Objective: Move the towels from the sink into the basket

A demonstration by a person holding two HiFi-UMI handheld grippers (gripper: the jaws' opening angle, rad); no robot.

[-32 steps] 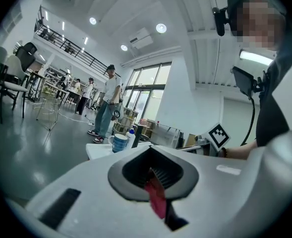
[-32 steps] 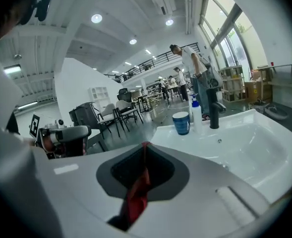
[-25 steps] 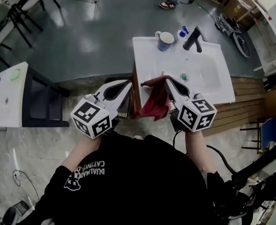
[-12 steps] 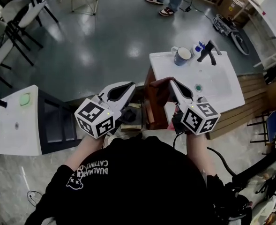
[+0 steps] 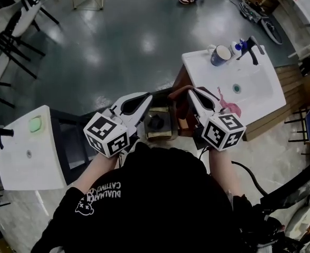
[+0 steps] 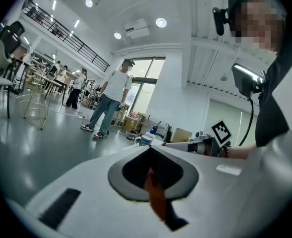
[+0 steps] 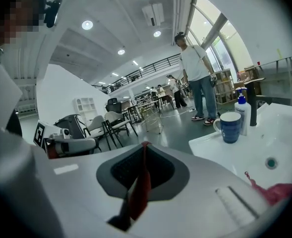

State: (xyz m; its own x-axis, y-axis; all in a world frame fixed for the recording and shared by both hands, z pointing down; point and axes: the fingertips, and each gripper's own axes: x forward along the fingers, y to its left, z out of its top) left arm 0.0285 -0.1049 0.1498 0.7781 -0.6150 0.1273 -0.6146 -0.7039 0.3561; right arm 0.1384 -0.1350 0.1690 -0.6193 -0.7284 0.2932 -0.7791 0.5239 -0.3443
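Both grippers have carried the dark red towel (image 5: 178, 109) leftward, clear of the sink (image 5: 262, 96). It hangs between their tips, pinched in the closed jaws of the left gripper (image 5: 146, 99) and the right gripper (image 5: 190, 93). A pink towel (image 5: 230, 107) lies just right of the right fingers, on the sink's edge.

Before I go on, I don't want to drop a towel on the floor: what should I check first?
1. Right gripper shut on dark red towel: ok.
2. Towel clear of the sink: ok.
3. Left gripper free: cannot tell; its jaws are together, but an orange strip shows in the seam.
4. Basket below the towel: cannot tell.
5. Sink emptied: not ok; a pink towel lies on it.
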